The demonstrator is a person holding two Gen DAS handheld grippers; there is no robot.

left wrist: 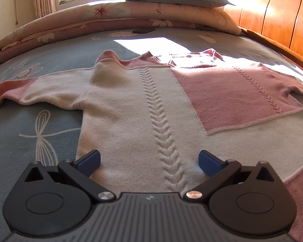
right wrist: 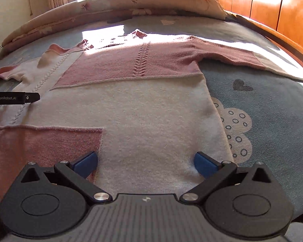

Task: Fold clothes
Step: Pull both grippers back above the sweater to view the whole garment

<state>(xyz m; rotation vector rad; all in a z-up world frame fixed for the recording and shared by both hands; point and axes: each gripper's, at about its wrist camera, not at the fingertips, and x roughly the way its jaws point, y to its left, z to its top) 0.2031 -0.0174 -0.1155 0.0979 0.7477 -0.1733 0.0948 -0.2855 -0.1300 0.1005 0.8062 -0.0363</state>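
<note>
Both wide-open, empty claws, left gripper [left wrist: 149,162] and right gripper [right wrist: 145,162], are hovering over the flat cream-and-pink knitted sweater [left wrist: 131,104] on the blue patterned bedsheet [left wrist: 30,133].

Pink/cream sweater [left wrist: 131,104] flat, sleeves spread, on bed.

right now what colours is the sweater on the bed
Cream with dusty pink blocks and a pink collar; the sweater shows best in the left wrist view.
</note>
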